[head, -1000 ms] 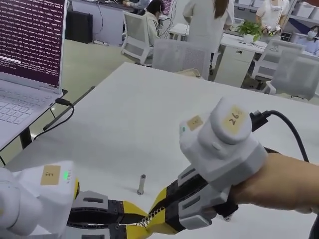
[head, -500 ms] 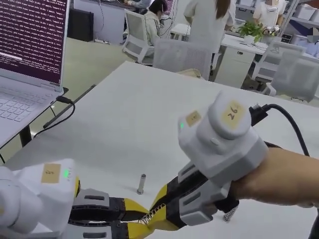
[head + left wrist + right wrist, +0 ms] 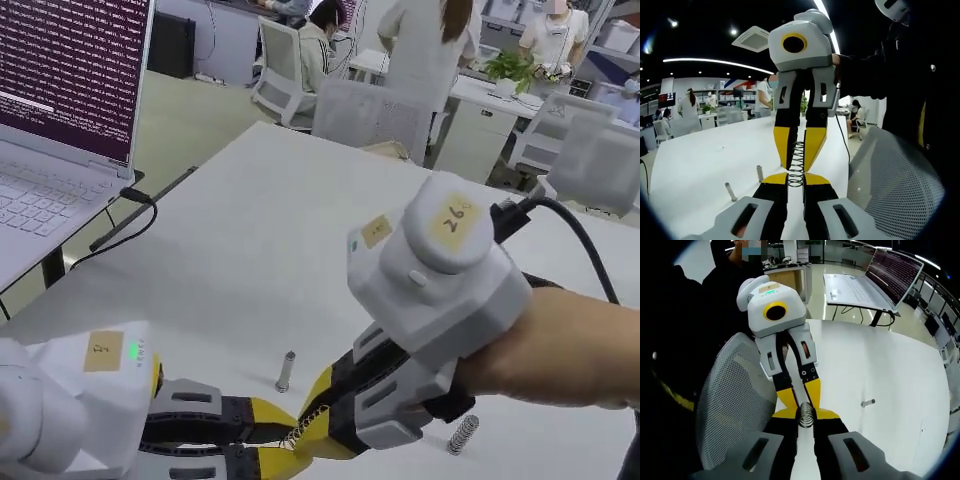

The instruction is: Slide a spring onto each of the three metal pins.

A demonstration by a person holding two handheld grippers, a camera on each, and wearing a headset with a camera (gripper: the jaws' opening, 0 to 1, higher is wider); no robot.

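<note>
A thin spring (image 3: 295, 432) hangs in the air between my two grippers, which meet tip to tip low over the white table (image 3: 260, 230). My left gripper (image 3: 275, 442) comes from the bottom left, its yellow jaws closed on one end of the spring (image 3: 797, 165). From the right, my right gripper (image 3: 312, 418) grips the other end, and its own view shows the spring (image 3: 806, 416) end-on. One metal pin (image 3: 286, 370) stands just beyond the jaws. Two pins (image 3: 759, 173) (image 3: 730, 191) stand left of the jaws. A second spring (image 3: 461, 433) lies on the table under the right hand.
An open laptop (image 3: 60, 120) sits on a stand at the left edge, with a black cable (image 3: 130, 225) trailing beside it. Office chairs (image 3: 360, 115) and people stand beyond the far table edge. A grey mesh chair back (image 3: 890, 175) is close behind me.
The head camera has shifted a little, bringing the loose spring on the table into fuller view. Both grippers stay tip to tip on the spring.
</note>
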